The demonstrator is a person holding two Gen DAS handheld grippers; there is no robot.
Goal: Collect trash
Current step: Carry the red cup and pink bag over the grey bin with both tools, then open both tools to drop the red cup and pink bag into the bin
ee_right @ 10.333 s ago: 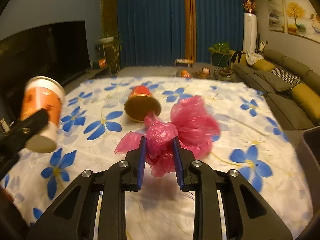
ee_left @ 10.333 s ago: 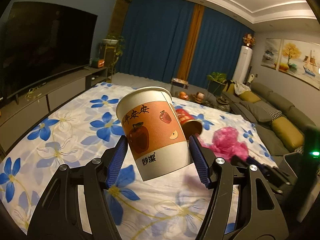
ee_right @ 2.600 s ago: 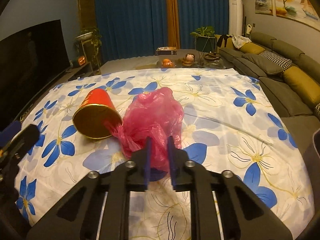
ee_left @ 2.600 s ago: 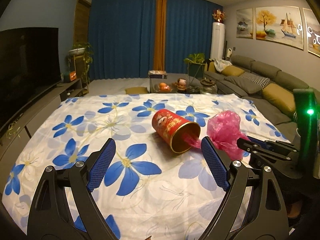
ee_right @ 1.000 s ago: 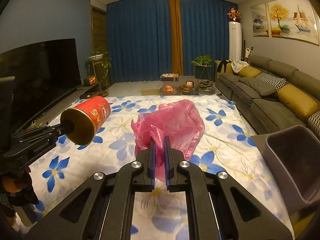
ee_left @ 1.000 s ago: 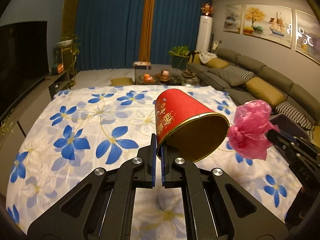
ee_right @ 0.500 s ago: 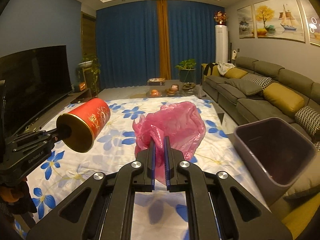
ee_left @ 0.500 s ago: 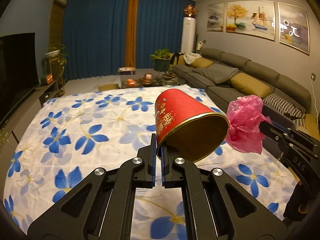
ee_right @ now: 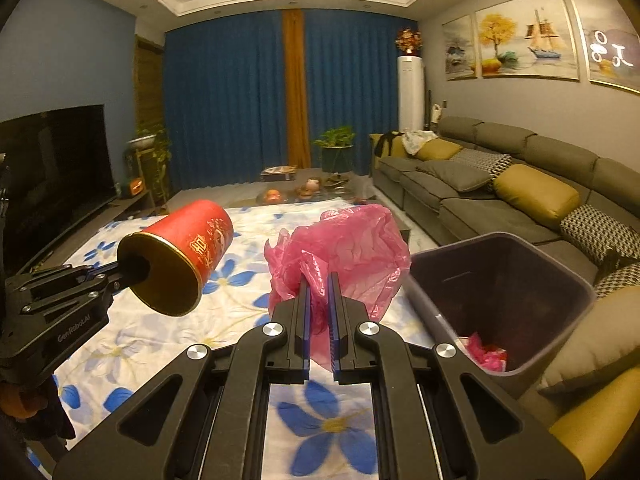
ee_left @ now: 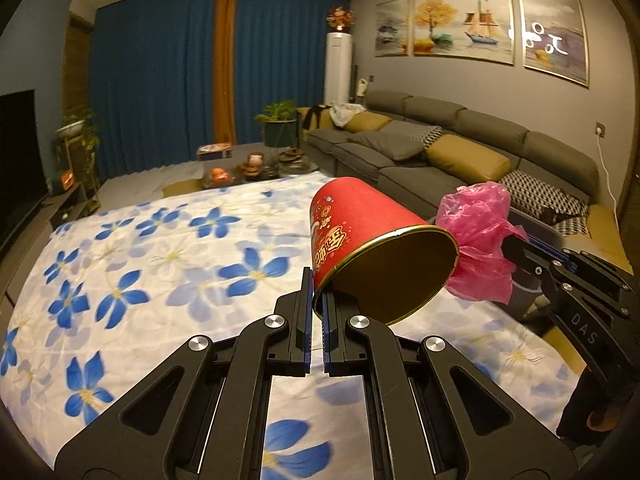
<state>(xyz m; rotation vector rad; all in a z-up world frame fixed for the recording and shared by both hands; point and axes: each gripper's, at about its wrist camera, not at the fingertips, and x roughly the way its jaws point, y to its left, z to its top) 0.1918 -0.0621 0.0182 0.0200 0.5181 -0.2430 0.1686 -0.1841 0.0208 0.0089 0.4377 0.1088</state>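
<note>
Red paper cup [ee_left: 360, 236] held in the air above the flowered sheet [ee_left: 168, 256], lying on its side, gold-lined mouth toward the camera; the left gripper [ee_left: 316, 300] pinches its rim, one finger inside and one outside, jaws nearly together. In the right wrist view the same cup [ee_right: 180, 248] hangs at left, clear of the cloth. Pink plastic bag [ee_right: 344, 252], crumpled, is clamped in the right gripper [ee_right: 319, 312], jaws close on a fold of it; the bag bulges above and hangs below the pads. It sits just left of the dark bin [ee_right: 500, 280], near its rim but not over the opening as far as can be told. Bin stands at the sheet's right edge, against the sofa [ee_right: 500, 184]; a scrap of pink and something red lie at its bottom [ee_right: 486, 354], too dim to identify. Sheet is white with blue flowers, wrinkled, covering a broad flat surface; what lies beneath is hidden. Room: blue curtains [ee_right: 232, 112] with an orange strip, television [ee_right: 52, 168] at left, potted plant [ee_right: 336, 148], low table with small items too small to name, three paintings [ee_left: 460, 28] over the sofa, the rightmost cut by the frame edge. Lower corners of both views blocked by gripper frames.
</note>
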